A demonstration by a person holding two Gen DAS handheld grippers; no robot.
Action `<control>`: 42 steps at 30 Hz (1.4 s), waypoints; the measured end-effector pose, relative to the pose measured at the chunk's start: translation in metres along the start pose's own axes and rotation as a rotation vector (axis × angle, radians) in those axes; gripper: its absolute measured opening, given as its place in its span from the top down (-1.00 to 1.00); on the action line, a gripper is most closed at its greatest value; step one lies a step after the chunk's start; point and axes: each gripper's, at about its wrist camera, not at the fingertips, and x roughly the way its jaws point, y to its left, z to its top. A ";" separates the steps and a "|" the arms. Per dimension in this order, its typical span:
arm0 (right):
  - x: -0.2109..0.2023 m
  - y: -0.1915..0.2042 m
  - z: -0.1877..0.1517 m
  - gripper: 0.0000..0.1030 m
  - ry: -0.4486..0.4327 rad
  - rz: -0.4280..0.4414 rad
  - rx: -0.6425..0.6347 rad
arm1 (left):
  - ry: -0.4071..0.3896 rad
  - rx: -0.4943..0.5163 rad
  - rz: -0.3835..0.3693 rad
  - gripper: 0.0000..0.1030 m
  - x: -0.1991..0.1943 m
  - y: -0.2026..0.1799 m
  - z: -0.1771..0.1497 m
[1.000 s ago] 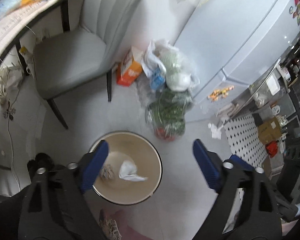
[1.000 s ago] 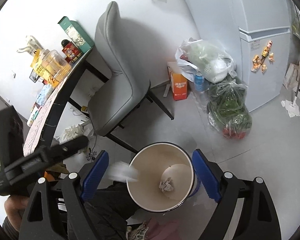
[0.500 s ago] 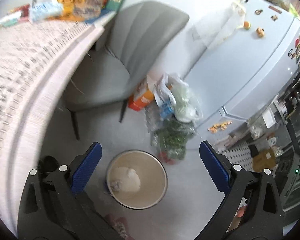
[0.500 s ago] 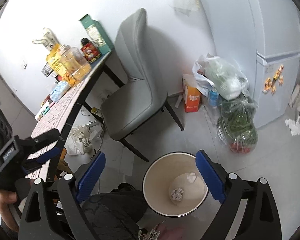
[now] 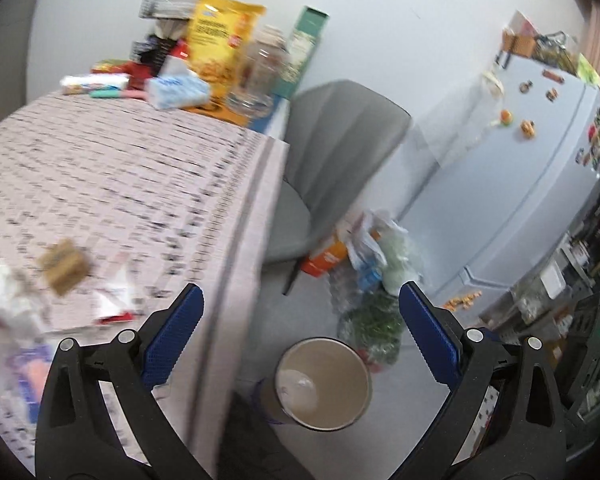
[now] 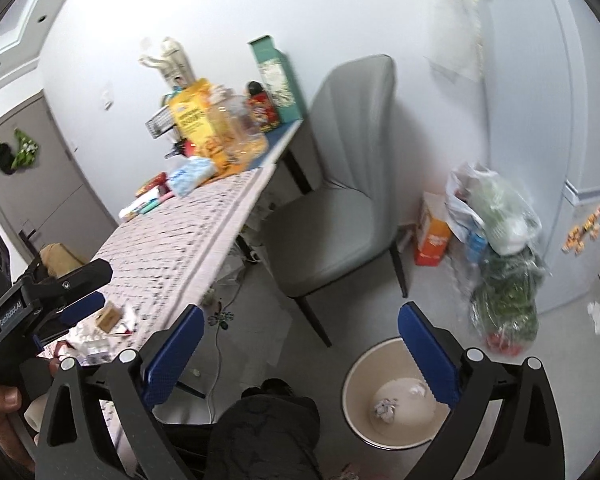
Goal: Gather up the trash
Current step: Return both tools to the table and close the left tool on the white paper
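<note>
A round beige bin (image 5: 342,362) stands on the floor beside the table, also in the right wrist view (image 6: 358,384), with a crumpled paper ball (image 6: 385,406) and a white tissue (image 6: 416,390) inside. Blurred trash lies on the pink patterned tablecloth (image 5: 120,184): a brown cardboard scrap (image 5: 62,266), white and red wrappers (image 5: 116,300) and crumpled white paper (image 5: 0,292). My left gripper (image 5: 299,294) is open and empty above the table edge; it also shows over the trash (image 6: 100,288). My right gripper (image 6: 300,311) holds nothing and its jaws are opening, high above the floor.
A grey chair (image 6: 340,208) stands at the table's far side. Bags of vegetables (image 6: 504,280) and an orange box (image 6: 432,236) sit by the fridge (image 5: 520,184). Groceries (image 5: 220,48) crowd the table's far end. A person's dark clothing (image 6: 268,432) fills the bottom.
Both grippers rose away from the bin and the views swung up to the table. A white piece seen in the air by the bin now lies inside it. Both pairs of jaws spread a little wider.
</note>
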 end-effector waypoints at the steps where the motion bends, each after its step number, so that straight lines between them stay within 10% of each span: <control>1: 0.000 0.009 0.000 -0.85 -0.005 -0.004 -0.013 | -0.016 -0.007 0.022 -0.88 -0.008 0.009 0.001; 14: 0.018 0.109 -0.023 -0.85 0.011 0.066 -0.122 | -0.154 -0.064 0.243 -0.89 -0.091 0.091 -0.014; 37: 0.030 0.181 -0.078 -0.85 0.162 0.269 -0.314 | -0.096 -0.160 0.216 -0.87 -0.142 0.184 -0.093; 42: 0.034 0.181 -0.082 -0.85 0.173 0.273 -0.329 | -0.086 -0.167 0.214 -0.58 -0.129 0.186 -0.085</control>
